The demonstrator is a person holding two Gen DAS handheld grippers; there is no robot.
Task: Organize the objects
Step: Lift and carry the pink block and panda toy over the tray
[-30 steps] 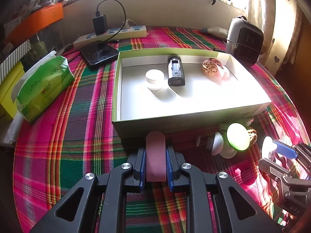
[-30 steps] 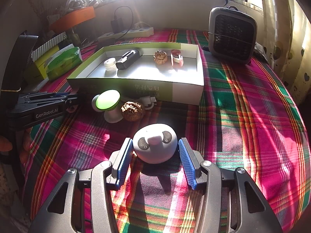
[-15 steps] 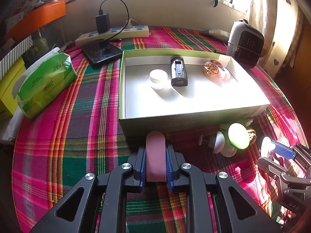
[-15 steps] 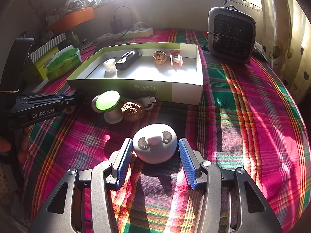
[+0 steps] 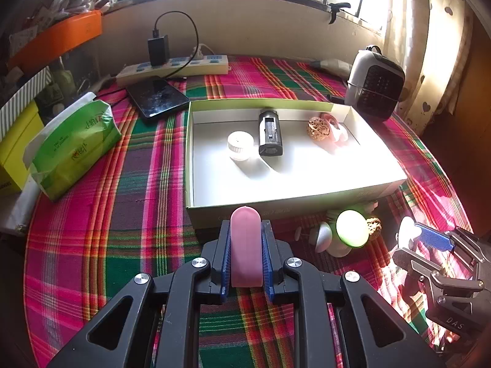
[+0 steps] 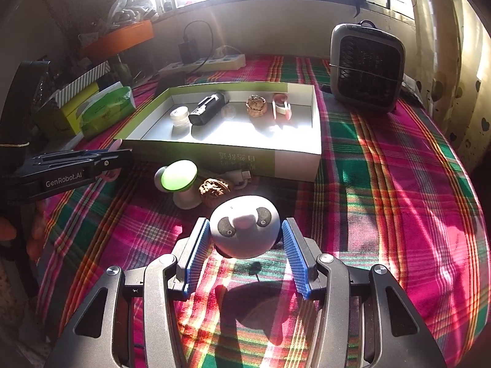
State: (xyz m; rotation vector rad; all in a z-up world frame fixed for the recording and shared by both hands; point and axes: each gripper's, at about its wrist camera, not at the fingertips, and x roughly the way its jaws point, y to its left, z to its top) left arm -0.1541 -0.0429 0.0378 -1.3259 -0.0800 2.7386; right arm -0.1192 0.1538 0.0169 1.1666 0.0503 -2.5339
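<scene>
My left gripper (image 5: 245,239) is shut on a pink oblong piece (image 5: 246,245) and holds it just in front of the near wall of the green-edged white box (image 5: 276,205). The box holds a white cap (image 5: 240,145), a black device (image 5: 270,132), a walnut (image 5: 319,127) and a pink-white item (image 5: 337,128). My right gripper (image 6: 245,242) is shut on a white panda-faced round toy (image 6: 245,230), lifted off the cloth. A green-topped mushroom lamp (image 6: 179,176) and a second walnut (image 6: 214,187) lie before the box.
A green tissue pack (image 5: 73,144), a yellow box (image 5: 12,144), a black phone (image 5: 158,96) and a power strip (image 5: 175,67) sit left and behind. A small heater (image 6: 366,66) stands at the back right. Plaid cloth (image 6: 399,184) covers the table.
My left gripper has risen and shifted with the pink piece, so the box looks farther and more to the right. My right gripper has closed on the panda toy and lifted it.
</scene>
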